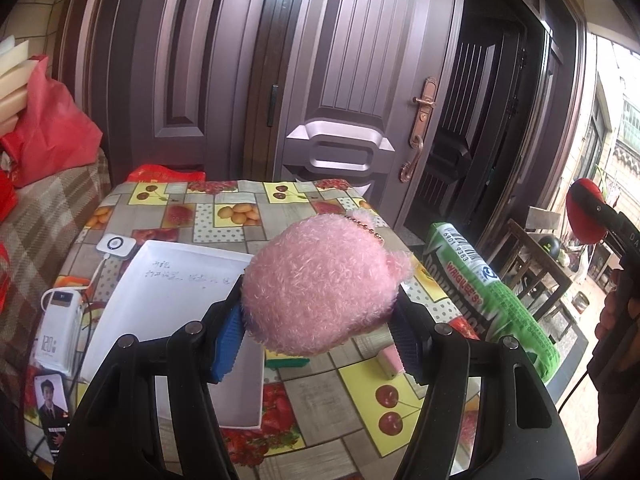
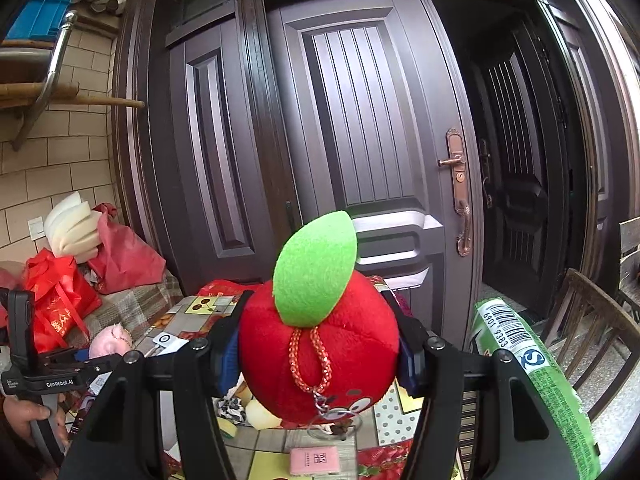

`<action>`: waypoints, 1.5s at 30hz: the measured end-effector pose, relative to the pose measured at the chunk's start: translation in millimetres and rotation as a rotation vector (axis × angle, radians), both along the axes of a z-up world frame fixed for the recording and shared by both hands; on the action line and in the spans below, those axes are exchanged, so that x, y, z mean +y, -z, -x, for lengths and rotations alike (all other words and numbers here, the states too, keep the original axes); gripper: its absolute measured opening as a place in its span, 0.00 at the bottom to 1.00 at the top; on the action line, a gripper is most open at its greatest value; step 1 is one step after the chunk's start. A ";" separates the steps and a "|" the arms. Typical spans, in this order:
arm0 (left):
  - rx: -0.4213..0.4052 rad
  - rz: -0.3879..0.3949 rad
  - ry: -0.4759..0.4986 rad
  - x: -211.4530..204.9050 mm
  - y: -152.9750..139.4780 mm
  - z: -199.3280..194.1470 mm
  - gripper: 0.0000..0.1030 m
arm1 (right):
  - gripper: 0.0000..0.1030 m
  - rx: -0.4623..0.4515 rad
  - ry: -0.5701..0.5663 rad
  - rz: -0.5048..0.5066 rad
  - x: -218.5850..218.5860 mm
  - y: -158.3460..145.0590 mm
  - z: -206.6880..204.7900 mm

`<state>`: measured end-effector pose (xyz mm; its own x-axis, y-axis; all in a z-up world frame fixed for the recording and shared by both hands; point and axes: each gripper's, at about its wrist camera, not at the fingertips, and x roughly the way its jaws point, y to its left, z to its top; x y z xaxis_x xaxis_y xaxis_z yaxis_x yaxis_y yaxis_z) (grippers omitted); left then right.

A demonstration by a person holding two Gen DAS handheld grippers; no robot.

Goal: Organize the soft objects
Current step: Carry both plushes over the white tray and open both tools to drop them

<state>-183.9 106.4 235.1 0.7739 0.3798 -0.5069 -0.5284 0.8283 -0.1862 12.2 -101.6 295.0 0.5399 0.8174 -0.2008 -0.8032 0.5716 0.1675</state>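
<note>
Left hand-held gripper (image 1: pixel 320 320) is clamped on the pink plush toy (image 1: pixel 320 284): blue pads (image 1: pixel 228 340) press into both sides of the fur, and the toy is held up off the counter (image 1: pixel 312 396). Its bead chain (image 1: pixel 366 226) shows at the top. In the right wrist view the same pink toy (image 2: pixel 110 340) sits in the left tool at the far left, with my hand (image 2: pixel 28 416) on its handle.

Right hand-held gripper (image 2: pixel 318 354) is clamped on the red plush apple (image 2: pixel 320 344), with its green felt leaf (image 2: pixel 314 268) standing up and a red bead loop (image 2: pixel 310 364) hanging down the front. It is also clear of the counter. The left wrist view catches the apple (image 1: pixel 586 210) at the right edge.

Below my left tool: a white shallow box (image 1: pixel 168 304) with handwriting inside, on the fruit-print cloth. Left of the box are a white power bank (image 1: pixel 60 332) and a small white charger puck (image 1: pixel 115 245), joined by a cable. A small pink card (image 2: pixel 316 460) lies on the counter under the apple. A large green Wrigley's Doublemint pack-shaped cushion (image 1: pixel 488 296) leans at the counter's right edge. Red bags (image 2: pixel 60 300) are piled on a checked sofa to the left, and dark panelled doors (image 2: pixel 360 120) stand behind.
</note>
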 end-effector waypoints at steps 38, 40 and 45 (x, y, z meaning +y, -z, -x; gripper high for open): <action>-0.028 0.030 -0.068 53.9 5.6 62.2 0.63 | 0.59 0.044 -0.095 0.029 74.2 5.0 42.3; -0.028 0.029 -0.073 56.5 5.3 65.6 0.63 | 0.59 0.045 -0.102 0.029 78.2 4.9 44.3; -0.027 0.030 -0.087 62.8 5.1 73.8 0.63 | 0.59 0.052 -0.119 0.031 88.1 6.5 48.5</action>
<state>-257.7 169.3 229.9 0.7521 0.4312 -0.4983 -0.5928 0.7731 -0.2257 -36.3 -13.5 288.5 0.4279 0.8678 -0.2525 -0.8562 0.4787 0.1944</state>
